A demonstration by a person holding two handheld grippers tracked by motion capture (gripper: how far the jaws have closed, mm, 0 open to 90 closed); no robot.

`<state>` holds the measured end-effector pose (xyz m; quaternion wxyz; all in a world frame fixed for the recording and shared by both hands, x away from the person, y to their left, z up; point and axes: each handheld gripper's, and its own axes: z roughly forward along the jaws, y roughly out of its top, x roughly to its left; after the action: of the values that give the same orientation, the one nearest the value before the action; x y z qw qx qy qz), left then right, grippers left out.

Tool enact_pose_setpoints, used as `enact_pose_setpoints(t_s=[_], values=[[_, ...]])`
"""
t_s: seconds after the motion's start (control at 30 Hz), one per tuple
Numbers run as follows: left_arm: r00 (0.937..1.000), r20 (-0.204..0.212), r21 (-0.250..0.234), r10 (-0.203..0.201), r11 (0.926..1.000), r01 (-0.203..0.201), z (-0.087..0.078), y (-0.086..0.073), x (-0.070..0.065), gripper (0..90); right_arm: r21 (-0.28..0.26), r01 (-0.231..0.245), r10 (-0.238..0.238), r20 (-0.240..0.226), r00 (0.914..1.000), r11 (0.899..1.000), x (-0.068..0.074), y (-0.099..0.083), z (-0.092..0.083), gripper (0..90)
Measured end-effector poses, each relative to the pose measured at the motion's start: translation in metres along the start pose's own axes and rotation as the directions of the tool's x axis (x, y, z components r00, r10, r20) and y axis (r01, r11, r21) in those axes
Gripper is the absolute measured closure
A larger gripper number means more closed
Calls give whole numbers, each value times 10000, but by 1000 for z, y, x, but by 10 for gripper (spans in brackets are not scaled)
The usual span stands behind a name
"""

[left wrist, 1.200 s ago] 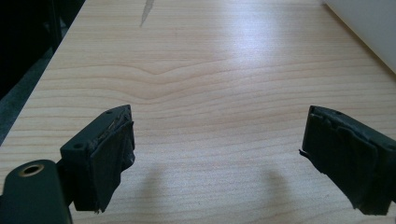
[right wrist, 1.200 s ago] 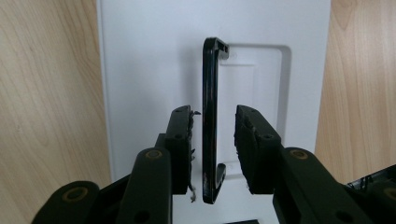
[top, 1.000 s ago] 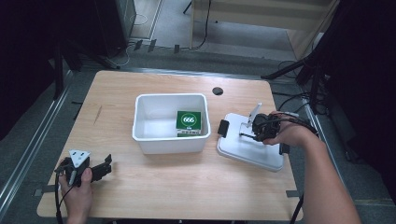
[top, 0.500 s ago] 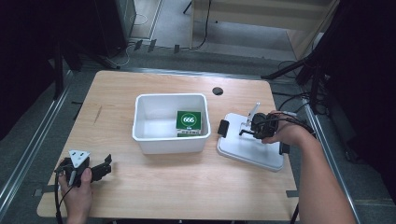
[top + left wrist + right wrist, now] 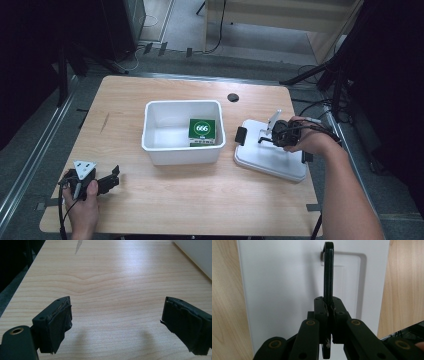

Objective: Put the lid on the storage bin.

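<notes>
A white lid (image 5: pixel 272 162) lies flat on the table to the right of a white bin (image 5: pixel 181 151). Inside the bin, against its right wall, stands a green box (image 5: pixel 202 131) marked 666. My right gripper (image 5: pixel 264 139) is over the lid and points left. In the right gripper view, the right gripper (image 5: pixel 328 305) is shut on the lid's thin black handle (image 5: pixel 328 270), which stands on edge above the lid's recess (image 5: pixel 352 277). My left gripper (image 5: pixel 114 176) rests near the table's front left corner. Its jaws stand wide open over bare wood, the left gripper (image 5: pixel 117 322) holding nothing.
A black latch (image 5: pixel 241 136) sits at the lid's left end, close to the bin. A round black cable hole (image 5: pixel 233 97) is in the tabletop behind the bin. Cables and stands crowd the floor beyond the table's right edge.
</notes>
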<state>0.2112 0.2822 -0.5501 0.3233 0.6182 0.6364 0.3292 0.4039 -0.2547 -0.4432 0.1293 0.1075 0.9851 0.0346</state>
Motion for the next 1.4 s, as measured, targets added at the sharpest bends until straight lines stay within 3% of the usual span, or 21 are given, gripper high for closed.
enact_pose_setpoints(t_s=[0.13,0.9,1.4], values=[[10000,-14,-6,-4,10000,4,0,0,0,95,-253,86,-82,158,9998,9996,-2,1,-15,854],[9999,127,-292,-49,9996,52,-2,0,1,95,-397,651,-623,685,9957,9971,-18,18,-91,855],[9999,162,-255,-36,9997,40,-2,0,2,95,-744,1249,-1193,760,9899,9894,-19,63,-117,855]])
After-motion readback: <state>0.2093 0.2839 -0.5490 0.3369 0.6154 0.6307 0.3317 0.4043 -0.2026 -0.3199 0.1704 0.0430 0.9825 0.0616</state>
